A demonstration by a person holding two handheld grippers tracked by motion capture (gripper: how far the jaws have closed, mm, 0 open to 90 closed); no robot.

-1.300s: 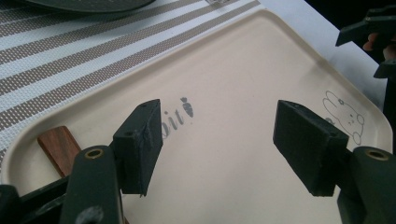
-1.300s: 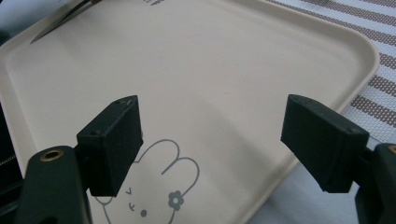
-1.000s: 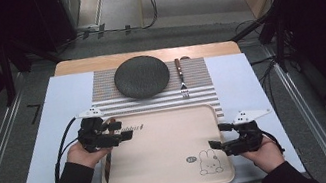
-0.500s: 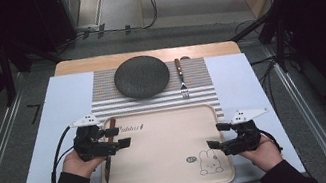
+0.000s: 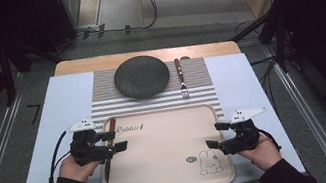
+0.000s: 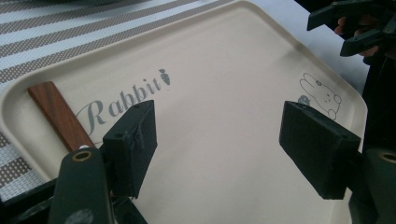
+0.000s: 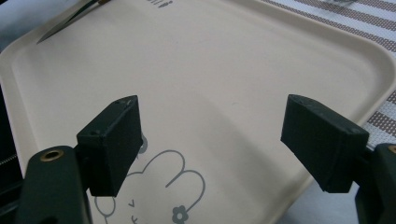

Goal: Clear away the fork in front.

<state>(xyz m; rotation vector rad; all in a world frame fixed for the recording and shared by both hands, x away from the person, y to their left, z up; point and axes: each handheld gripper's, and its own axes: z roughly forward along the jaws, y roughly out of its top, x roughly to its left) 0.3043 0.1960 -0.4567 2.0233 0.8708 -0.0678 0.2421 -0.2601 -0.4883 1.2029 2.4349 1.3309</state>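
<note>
We are looking down on the beige tray in the lower middle of the high view, sitting on the surface with a rabbit drawing in its lower right corner and the word "Rabbit" printed near its upper left. Inside it, along its left edge, lies the knife, wooden handle toward the top of the frame and blade pointing down; the rest of the tray floor is bare. Our left gripper hangs just beside the knife at the tray's left side, its jaws spread wide with nothing between them, and in the left gripper view the knife handle sits to the left of the left jaw. Our right gripper hovers over the tray's lower right, near the rabbit, its jaws also spread and holding nothing. Above the tray, on the striped mat, we see the dark round plate, nothing on it, and a fork lying just right of it.
</note>
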